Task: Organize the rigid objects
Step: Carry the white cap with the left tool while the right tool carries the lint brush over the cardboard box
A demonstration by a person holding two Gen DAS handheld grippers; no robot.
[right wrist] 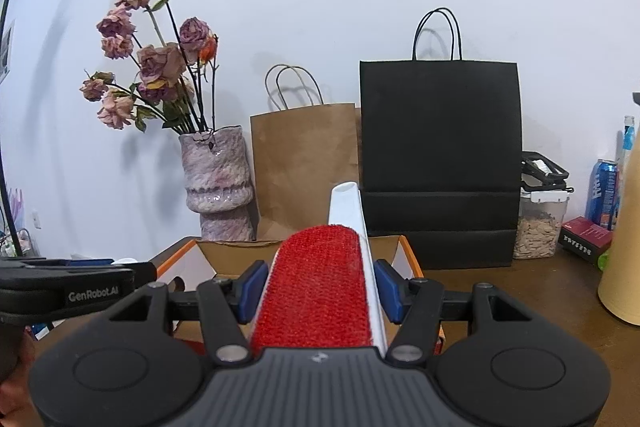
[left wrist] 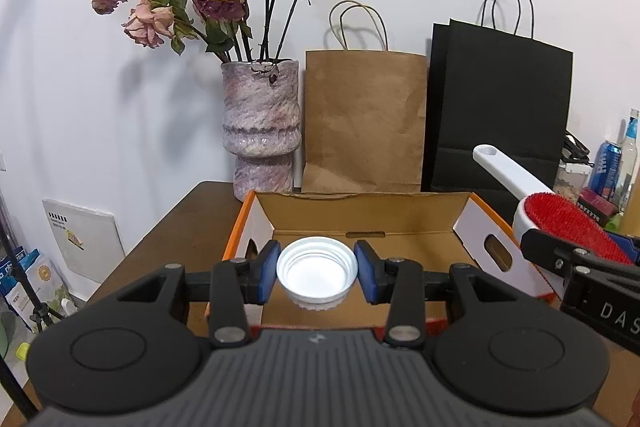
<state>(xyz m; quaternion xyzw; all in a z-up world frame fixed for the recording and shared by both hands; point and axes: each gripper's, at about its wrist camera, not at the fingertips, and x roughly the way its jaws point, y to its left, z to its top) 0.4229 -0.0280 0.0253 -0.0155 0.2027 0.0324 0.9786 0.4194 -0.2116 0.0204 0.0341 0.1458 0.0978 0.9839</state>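
My left gripper [left wrist: 317, 271] is shut on a white plastic lid [left wrist: 317, 269], held open side up over the near part of an open cardboard box [left wrist: 360, 217] with orange edges. The right gripper [right wrist: 316, 285] is shut on a lint brush [right wrist: 320, 287] with a red bristle face and a white handle [right wrist: 349, 205] that points away from me. In the left wrist view the same lint brush [left wrist: 568, 223] and the right gripper [left wrist: 576, 259] hang over the box's right wall. In the right wrist view the box [right wrist: 240, 251] lies just ahead and below.
A mottled vase [left wrist: 260, 127] of dried roses, a brown paper bag [left wrist: 362, 123] and a black paper bag [left wrist: 500, 111] stand against the wall behind the box. A blue can [right wrist: 604, 191], a clear container [right wrist: 540, 223] and a tan cylinder [right wrist: 622, 247] crowd the brown table's [right wrist: 520, 307] right side.
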